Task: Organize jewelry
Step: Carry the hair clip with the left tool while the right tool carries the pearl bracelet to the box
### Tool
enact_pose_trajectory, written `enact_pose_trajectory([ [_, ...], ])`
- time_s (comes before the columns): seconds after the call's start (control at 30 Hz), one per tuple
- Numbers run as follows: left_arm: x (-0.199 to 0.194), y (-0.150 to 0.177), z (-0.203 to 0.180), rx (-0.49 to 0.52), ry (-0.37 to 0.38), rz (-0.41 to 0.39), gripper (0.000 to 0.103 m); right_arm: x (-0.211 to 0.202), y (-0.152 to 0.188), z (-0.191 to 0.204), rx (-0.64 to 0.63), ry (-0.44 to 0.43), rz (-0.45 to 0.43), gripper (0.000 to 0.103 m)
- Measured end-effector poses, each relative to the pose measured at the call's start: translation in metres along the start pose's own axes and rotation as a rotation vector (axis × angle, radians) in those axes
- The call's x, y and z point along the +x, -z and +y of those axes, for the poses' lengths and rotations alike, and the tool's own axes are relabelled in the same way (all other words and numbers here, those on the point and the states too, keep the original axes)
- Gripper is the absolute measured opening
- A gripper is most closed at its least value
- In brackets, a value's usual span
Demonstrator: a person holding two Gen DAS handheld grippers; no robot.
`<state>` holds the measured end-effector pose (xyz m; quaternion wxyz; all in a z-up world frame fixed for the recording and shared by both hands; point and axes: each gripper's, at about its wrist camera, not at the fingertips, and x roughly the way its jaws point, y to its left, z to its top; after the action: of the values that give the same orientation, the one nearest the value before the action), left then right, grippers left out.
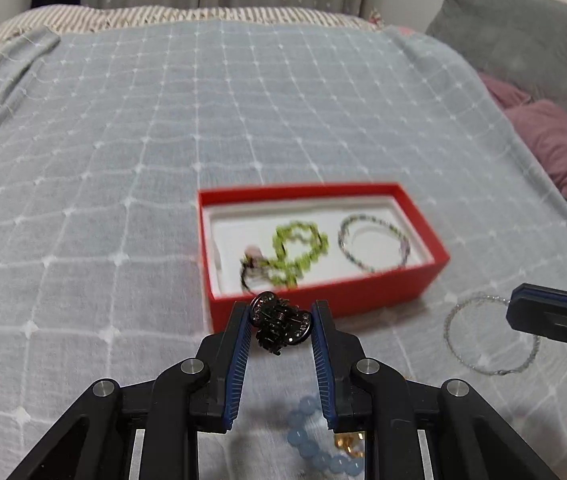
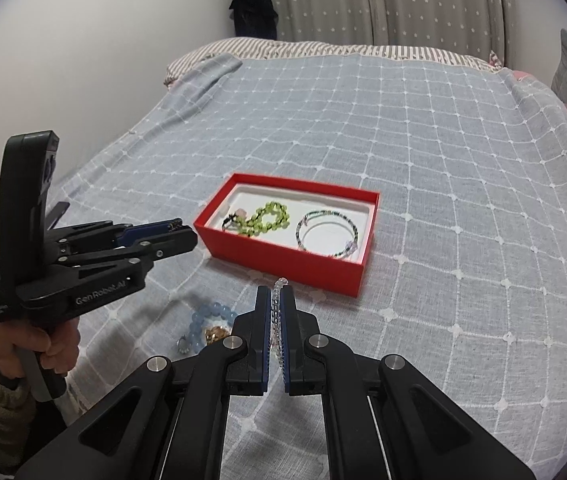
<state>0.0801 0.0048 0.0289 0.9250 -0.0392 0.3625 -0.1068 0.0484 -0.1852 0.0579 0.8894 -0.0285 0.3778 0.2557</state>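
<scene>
My left gripper (image 1: 281, 307) is shut on a black rhinestone hair claw (image 1: 279, 324), held above the bed just in front of the red box (image 1: 323, 300). In the right wrist view the left gripper (image 2: 182, 232) hangs left of the red box (image 2: 283, 258). The box holds a green bead bracelet (image 1: 299, 248) (image 2: 267, 218), a multicolour bangle (image 1: 373, 244) (image 2: 325, 232) and a dark cord bracelet (image 1: 248, 270). My right gripper (image 2: 277, 294) (image 1: 517, 306) is shut on a clear bead bracelet (image 2: 276, 312) (image 1: 483, 360), right of the box's near corner.
A blue bead bracelet (image 2: 207, 316) (image 1: 311, 444), a gold piece (image 2: 215, 334) and a small silver ring (image 2: 183, 345) lie on the grey checked bedspread (image 2: 443, 160) near me. Purple pillows (image 1: 555, 148) and a grey cushion (image 1: 523, 40) line the right side. A person's hand (image 2: 51, 344) holds the left gripper.
</scene>
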Motion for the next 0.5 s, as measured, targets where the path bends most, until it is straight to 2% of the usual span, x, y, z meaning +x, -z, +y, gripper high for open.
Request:
enact_pose_trajectory([
  [0.13,-0.002,-0.009,0.006,-0.046,0.031,-0.021,0.025,-0.005,-0.015,-0.005,0.014,-0.014,-0.039,0.004],
  [0.3,0.006,-0.026,0.001,-0.028,0.022,-0.027,0.025,-0.004,-0.033,-0.010,0.031,-0.016,-0.083,0.004],
  [0.5,0.027,-0.044,-0.002,-0.028,0.047,-0.007,0.025,0.007,-0.050,-0.013,0.029,-0.007,-0.093,0.004],
])
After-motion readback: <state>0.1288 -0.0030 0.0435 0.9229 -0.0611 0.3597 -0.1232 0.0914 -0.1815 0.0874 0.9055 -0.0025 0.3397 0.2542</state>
